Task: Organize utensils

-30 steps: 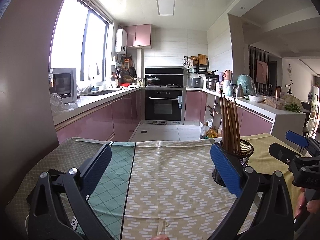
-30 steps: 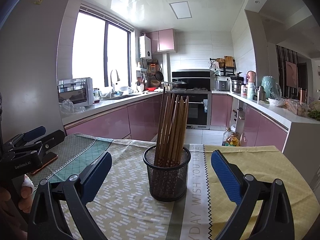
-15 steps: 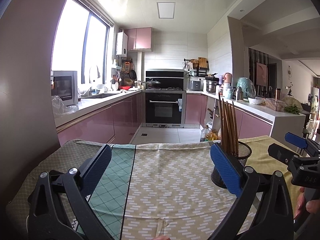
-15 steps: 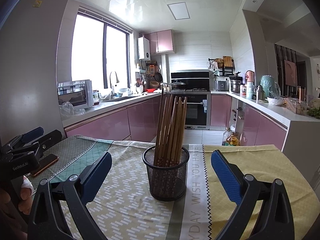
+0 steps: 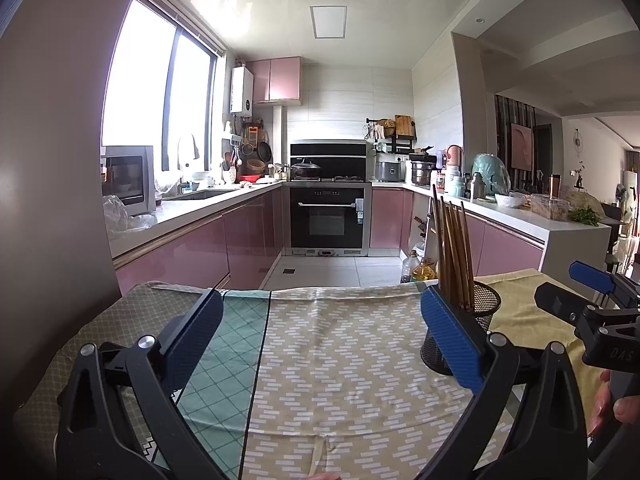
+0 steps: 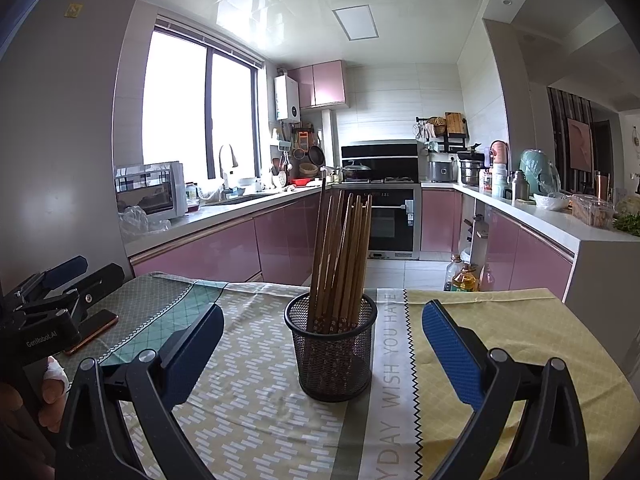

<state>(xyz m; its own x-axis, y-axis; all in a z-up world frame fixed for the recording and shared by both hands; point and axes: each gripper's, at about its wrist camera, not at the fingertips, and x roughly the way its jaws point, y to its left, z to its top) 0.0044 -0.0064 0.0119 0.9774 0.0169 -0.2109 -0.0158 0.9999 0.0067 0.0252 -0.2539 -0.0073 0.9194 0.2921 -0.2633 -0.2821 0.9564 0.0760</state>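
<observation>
The mesh holder [image 6: 331, 350] stands upright on the desk [image 6: 500, 328], chopsticks [image 6: 340, 256] bundled inside, centred before the right tongs [image 6: 320, 350]. Both right and left tongs [image 5: 320, 334] are spread, pinching nothing. Nothing loose shows; probably lift both clear, leaving the holder unknocked.

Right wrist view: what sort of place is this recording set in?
A home kitchen, most likely: pink cabinets, a built-in oven under a stove, and a sink by the window. A clothed table holds chopsticks.
</observation>
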